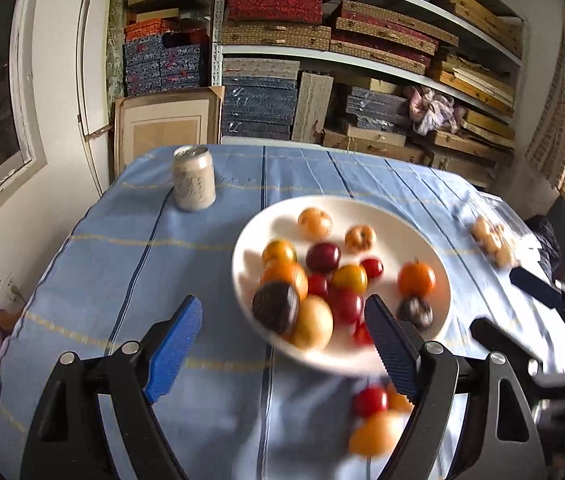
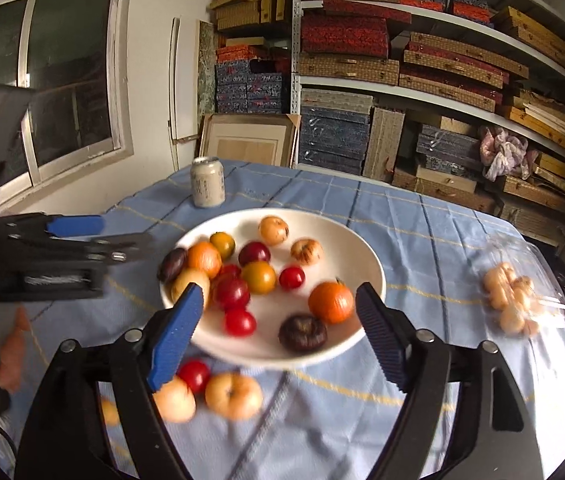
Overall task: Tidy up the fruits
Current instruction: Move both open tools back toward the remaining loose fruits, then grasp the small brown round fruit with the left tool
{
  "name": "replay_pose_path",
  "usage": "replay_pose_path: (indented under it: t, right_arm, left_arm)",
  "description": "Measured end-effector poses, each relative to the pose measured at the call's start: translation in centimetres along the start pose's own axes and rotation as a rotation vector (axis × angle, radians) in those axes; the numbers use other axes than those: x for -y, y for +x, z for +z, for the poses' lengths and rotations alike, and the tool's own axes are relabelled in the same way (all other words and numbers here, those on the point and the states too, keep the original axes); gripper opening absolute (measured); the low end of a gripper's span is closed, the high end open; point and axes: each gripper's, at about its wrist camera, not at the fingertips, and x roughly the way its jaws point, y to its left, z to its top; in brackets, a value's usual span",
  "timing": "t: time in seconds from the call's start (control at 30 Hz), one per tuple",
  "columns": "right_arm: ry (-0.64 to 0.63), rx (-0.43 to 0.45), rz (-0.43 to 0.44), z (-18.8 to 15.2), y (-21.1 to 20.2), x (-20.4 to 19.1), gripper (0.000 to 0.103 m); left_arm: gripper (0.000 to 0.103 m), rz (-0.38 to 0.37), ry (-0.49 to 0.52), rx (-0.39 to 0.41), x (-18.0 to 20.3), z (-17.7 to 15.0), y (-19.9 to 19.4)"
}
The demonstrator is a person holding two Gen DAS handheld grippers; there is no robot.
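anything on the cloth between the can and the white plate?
Nothing: in both wrist views the stretch of blue tablecloth between the can and the plate rim is bare.

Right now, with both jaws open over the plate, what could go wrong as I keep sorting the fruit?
1. Loose fruit lies on the cloth beside the plate; a nudge could roll it away.
2. The fruit on the plate is crowded, so closing on one may knock its neighbours.
3. The can stands near the plate; a wide sweep could tip it.
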Motion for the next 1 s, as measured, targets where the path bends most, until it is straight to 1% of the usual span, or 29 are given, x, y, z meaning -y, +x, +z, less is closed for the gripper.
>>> replay_pose_path:
  t: [0.17, 0.27, 0.37, 0.43, 0.53, 0.67, 0.7, 0.8, 0.9, 1.0]
  right_arm:
    - [0.019, -0.011, -0.015, -3.6, -2.2, 0.8, 0.084]
    - [0.054, -0.033, -0.005, -5.6, -2.6, 1.7, 0.084]
    - [0.081, -0.056, 0.001, -6.7, -2.4, 2.4, 0.085]
    - [0.097, -0.062, 0.010, -6.9, -2.2, 2.9, 0.084]
    - [0.107, -0.066, 0.018, -6.9, -2.0, 3.2, 0.084]
    - [0.113, -0.078, 0.023, -6.9, -1.7, 3.4, 0.085]
    - [0.113, -0.080, 0.023, -6.8, -1.6, 3.3, 0.085]
    - [0.107, -0.089, 0.029, -6.7, -1.4, 3.2, 0.085]
    - [0.099, -0.100, 0.032, -6.8, -1.1, 2.9, 0.086]
    - [0.094, -0.111, 0.034, -6.9, -0.8, 2.8, 0.087]
  left_arm:
    - [0.085, 0.037, 0.110, -0.013, 0.5, -4.4, -2.3]
    - [0.085, 0.008, 0.156, -0.044, 1.1, -7.5, -2.4]
    - [0.085, -0.006, 0.175, -0.062, 1.9, -9.2, -2.0]
    - [0.085, -0.016, 0.179, -0.064, 2.1, -10.3, -1.7]
    - [0.085, -0.029, 0.176, -0.061, 1.9, -10.8, -1.3]
    - [0.085, -0.034, 0.186, -0.079, 1.7, -11.7, -0.8]
    - [0.085, -0.039, 0.196, -0.094, 1.8, -12.0, -0.6]
    - [0.085, -0.075, 0.211, -0.121, 1.9, -12.5, -0.4]
    - [0.085, -0.095, 0.207, -0.115, 1.8, -12.5, -0.6]
    - [0.081, -0.112, 0.193, -0.128, 1.6, -12.5, -0.4]
